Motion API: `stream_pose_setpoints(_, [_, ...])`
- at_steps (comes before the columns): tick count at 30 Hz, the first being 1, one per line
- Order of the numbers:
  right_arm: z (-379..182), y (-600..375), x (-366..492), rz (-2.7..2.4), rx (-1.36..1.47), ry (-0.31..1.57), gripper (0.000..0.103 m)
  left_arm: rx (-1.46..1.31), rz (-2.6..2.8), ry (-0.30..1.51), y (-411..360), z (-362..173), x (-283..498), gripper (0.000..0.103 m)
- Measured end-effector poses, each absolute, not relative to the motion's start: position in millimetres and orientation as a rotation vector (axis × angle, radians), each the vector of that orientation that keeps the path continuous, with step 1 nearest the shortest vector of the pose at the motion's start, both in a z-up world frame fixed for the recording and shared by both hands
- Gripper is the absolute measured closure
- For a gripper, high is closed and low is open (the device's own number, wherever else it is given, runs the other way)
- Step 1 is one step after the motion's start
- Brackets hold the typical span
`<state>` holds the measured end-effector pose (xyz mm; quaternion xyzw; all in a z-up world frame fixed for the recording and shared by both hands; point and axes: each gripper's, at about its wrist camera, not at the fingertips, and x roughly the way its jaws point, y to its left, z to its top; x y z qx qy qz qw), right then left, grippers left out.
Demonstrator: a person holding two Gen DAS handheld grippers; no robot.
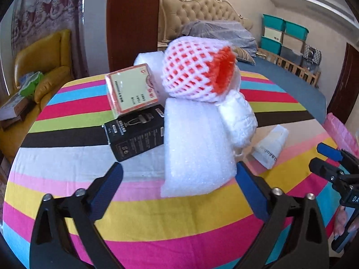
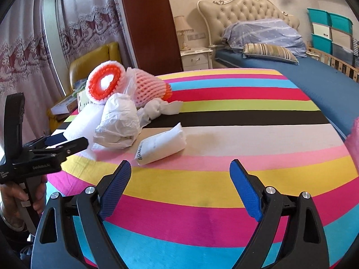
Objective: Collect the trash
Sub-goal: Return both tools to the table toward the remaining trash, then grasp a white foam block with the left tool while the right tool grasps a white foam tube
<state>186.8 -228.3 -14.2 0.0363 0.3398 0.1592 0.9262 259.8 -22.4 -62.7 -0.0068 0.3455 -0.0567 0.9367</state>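
both tools stand spread wide and grip nothing: the left tool (image 1: 179, 174) frames the near end of a white foam sheet roll (image 1: 197, 148) at the centre of its view, and the right tool (image 2: 180, 172) hangs over bare stripes of the tabletop (image 2: 224, 134), its blue ribbed pads apart.

the foam roll hides part of a black carton (image 1: 134, 132), on which an orange-edged box (image 1: 131, 89) leans; its print is too blurred to read. on top of the roll sits a white-and-orange foam fruit net (image 1: 197, 71), mesh-like and tube-shaped. a crumpled white plastic bag (image 2: 119, 123) rests just beside the roll, and a second fruit net (image 2: 152, 89) lies behind it. a small white wrapped packet (image 2: 161, 144) lies apart, nearer the right tool. a pink thing at the right edge of the frame is cut off.
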Motion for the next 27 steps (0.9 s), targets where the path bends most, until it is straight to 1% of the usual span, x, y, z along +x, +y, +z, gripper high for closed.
stream_pose_setpoints(1, [-14.6,-224.5,188.7,0.329,0.07,0.701,0.018,-0.011,-0.116,0.707,-21.5,-64.5,260.9,0.031])
stream_pose_setpoints(2, [-15.1,-220.6,191.2,0.331,0.068,0.708,0.018,-0.018,-0.125,0.718,-20.9,-65.6,263.0,0.04])
stream_pose_setpoints(3, [-15.5,-217.8,193.9,0.334,0.068,0.713,0.018,-0.032,-0.141,0.727,-19.3,-66.1,264.0,0.051])
stream_pose_setpoints(11, [-21.5,-181.2,213.3,0.353,0.052,0.764,0.018,0.001,-0.085,0.628,0.0,-54.8,229.9,0.052])
stream_pose_setpoints(16, [-27.7,-166.7,224.9,0.335,0.043,0.831,0.019,-0.026,-0.07,0.62,19.9,-57.8,207.1,0.052])
stream_pose_setpoints(17, [-28.5,-165.7,226.0,0.334,0.044,0.838,0.021,-0.041,-0.071,0.619,24.2,-58.5,202.3,0.052])
stream_pose_setpoints(20, [-28.9,-161.7,230.6,0.333,0.05,0.851,0.029,-0.06,-0.064,0.612,34.5,-59.2,190.0,0.052])
stream_pose_setpoints(22, [-27.9,-159.3,235.0,0.313,0.044,0.849,0.037,-0.074,-0.06,0.61,42.3,-59.9,184.1,0.052])
stream_pose_setpoints(24, [-27.8,-159.0,241.1,0.281,0.05,0.852,0.042,-0.087,-0.056,0.613,49.7,-61.8,180.0,0.052])
stream_pose_setpoints(27, [-30.8,-161.2,253.8,0.246,0.094,0.883,0.042,-0.112,-0.059,0.623,58.9,-66.0,176.2,0.052])
